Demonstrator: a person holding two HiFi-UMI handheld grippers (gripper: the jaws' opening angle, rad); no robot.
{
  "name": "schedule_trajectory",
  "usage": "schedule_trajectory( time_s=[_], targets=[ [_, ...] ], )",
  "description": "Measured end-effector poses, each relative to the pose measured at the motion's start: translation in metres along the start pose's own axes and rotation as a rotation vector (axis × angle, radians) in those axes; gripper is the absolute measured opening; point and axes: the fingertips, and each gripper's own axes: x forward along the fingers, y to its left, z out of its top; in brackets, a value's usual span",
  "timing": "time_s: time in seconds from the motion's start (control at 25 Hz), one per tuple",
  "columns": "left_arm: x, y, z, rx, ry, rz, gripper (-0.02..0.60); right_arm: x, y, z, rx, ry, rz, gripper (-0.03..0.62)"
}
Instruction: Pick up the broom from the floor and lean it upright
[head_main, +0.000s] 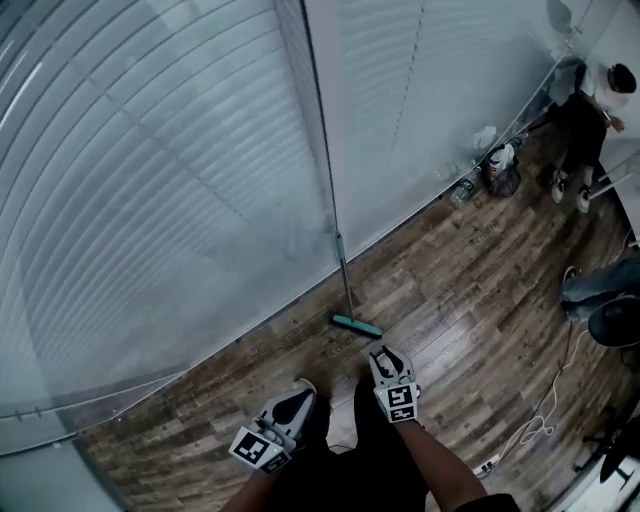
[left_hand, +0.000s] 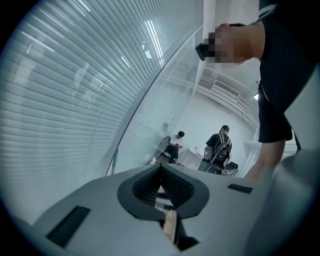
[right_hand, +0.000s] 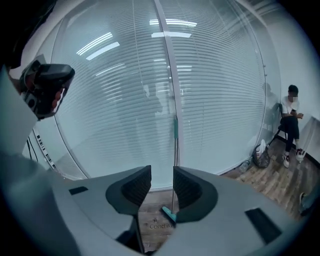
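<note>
The broom (head_main: 345, 290) stands upright against the frosted glass wall (head_main: 200, 180), its teal head (head_main: 356, 325) on the wood floor and its thin handle rising along the white frame post. In the right gripper view the broom handle (right_hand: 175, 150) shows through the gap between the jaws, with the teal head (right_hand: 169, 215) low on the floor. My right gripper (head_main: 383, 353) is open and empty, a short way in front of the broom head. My left gripper (head_main: 301, 388) hangs lower left, shut on nothing; its tips (left_hand: 161, 167) meet.
A person (head_main: 585, 120) sits at the far right by the wall, with bags and a bottle (head_main: 497, 170) on the floor beside them. A white cable (head_main: 545, 410) and a dark chair (head_main: 605, 305) lie to the right. The left gripper view shows two people (left_hand: 220, 147) far off.
</note>
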Motion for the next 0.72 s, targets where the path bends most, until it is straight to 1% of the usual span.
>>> schedule_trajectory(
  time_s=[0.08,0.16,0.28,0.36,0.44,0.52,0.6,0.72],
  targets=[
    [0.002,-0.009,0.019,-0.034,-0.068,-0.003,0.018,-0.015,0.006,0.028,-0.014,-0.032,0.008,0.144],
    [0.002,-0.011,0.034,-0.05,-0.1,0.005,0.018,-0.026,0.011,0.056,-0.023,-0.062,0.021,0.144],
    [0.0,-0.014,0.046,-0.019,-0.085,0.03,0.018,-0.04,0.021,0.097,-0.031,-0.114,0.073,0.137],
    [-0.002,-0.019,0.055,0.007,-0.099,0.035,0.018,-0.053,0.031,0.121,-0.033,-0.144,0.107,0.13],
    [-0.001,-0.026,0.067,0.033,-0.125,0.028,0.018,-0.068,0.039,0.146,-0.042,-0.179,0.133,0.125],
    [0.0,-0.035,0.079,0.032,-0.12,0.022,0.018,-0.083,0.048,0.17,-0.031,-0.214,0.16,0.114],
    [0.001,-0.042,0.089,0.059,-0.13,0.013,0.018,-0.093,0.059,0.19,-0.021,-0.24,0.187,0.103],
    [0.002,-0.048,0.104,0.103,-0.151,-0.006,0.018,-0.101,0.076,0.214,-0.039,-0.281,0.235,0.065]
  ],
)
